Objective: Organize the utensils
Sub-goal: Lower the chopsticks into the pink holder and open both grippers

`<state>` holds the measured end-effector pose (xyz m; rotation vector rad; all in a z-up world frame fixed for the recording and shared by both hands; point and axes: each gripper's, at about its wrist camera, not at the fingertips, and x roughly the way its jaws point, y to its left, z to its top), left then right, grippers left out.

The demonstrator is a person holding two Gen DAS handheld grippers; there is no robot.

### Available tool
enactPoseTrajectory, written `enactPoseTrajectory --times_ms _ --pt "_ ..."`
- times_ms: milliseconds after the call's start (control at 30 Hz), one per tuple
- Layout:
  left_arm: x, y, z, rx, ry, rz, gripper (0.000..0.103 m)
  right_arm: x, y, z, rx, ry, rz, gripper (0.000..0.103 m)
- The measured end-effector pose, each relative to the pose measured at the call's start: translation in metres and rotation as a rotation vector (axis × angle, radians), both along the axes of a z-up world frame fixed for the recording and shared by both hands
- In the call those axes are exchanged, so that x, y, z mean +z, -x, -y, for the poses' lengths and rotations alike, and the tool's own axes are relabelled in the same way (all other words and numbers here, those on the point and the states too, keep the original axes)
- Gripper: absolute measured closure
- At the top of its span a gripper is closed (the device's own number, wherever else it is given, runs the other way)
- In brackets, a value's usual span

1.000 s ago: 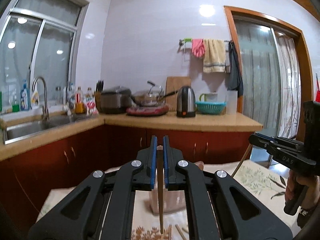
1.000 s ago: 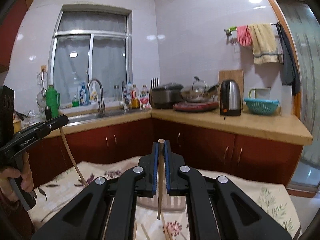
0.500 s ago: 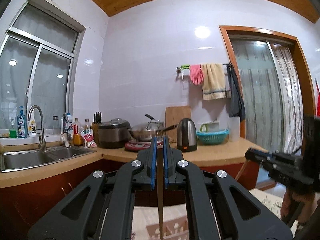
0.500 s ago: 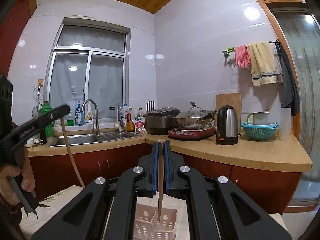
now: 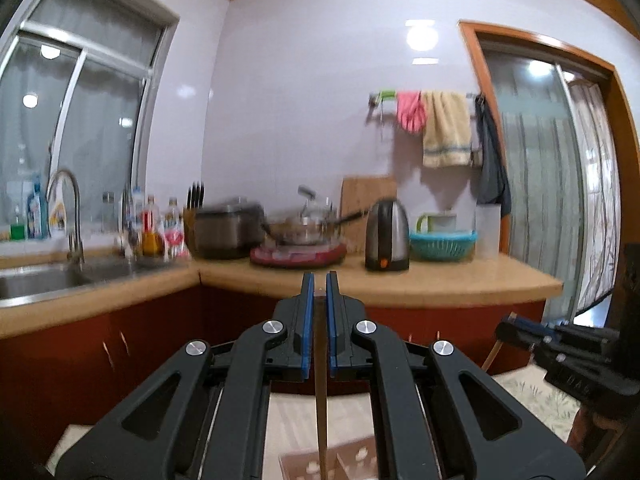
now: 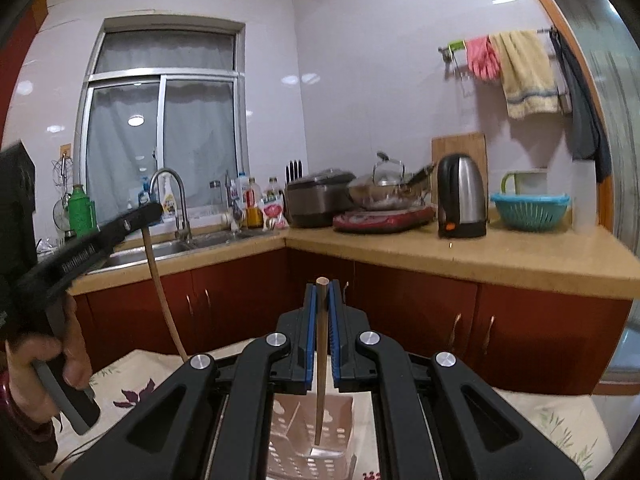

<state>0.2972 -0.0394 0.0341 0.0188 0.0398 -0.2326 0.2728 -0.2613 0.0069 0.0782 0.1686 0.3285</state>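
A chopstick [image 5: 320, 392] was clamped upright in the left gripper [image 5: 319, 292], another chopstick [image 6: 321, 360] in the right gripper [image 6: 322, 292]. Compared with half a second earlier, both were lowered, their tips brought down over the perforated holder [image 6: 308, 440] on the near tablecloth [image 6: 132, 380].

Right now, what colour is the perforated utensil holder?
Pale pink utensil holder, clearest in the right wrist view.
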Motion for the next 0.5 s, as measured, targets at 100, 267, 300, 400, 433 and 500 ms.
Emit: enactPoseTrajectory --times_ms 100,267,300,400,433,500 --pt "-0.024 -0.012 -0.004 -0.003 0.003 -0.075 0.096 -0.013 -0.004 0.000 -0.001 -0.003 -0.031 0.096" --pt "-0.052 -0.021 -0.009 0.007 0.004 -0.147 0.067 -0.027 -0.006 0.001 -0.003 -0.015 -0.078 0.096" --pt "-0.055 -0.019 -0.011 0.008 0.011 -0.154 0.055 -0.029 -0.004 0.001 -0.009 -0.014 -0.077 0.095" --pt "-0.062 -0.015 -0.014 0.014 0.008 -0.171 0.047 -0.031 0.000 0.004 -0.027 -0.004 -0.077 0.074" --pt "-0.064 -0.013 -0.016 0.019 0.007 -0.179 0.042 -0.030 0.002 0.005 -0.038 -0.007 -0.073 0.061" --pt "-0.065 -0.007 -0.019 0.024 0.015 -0.184 0.037 -0.029 0.009 0.009 -0.057 -0.010 -0.059 0.049"
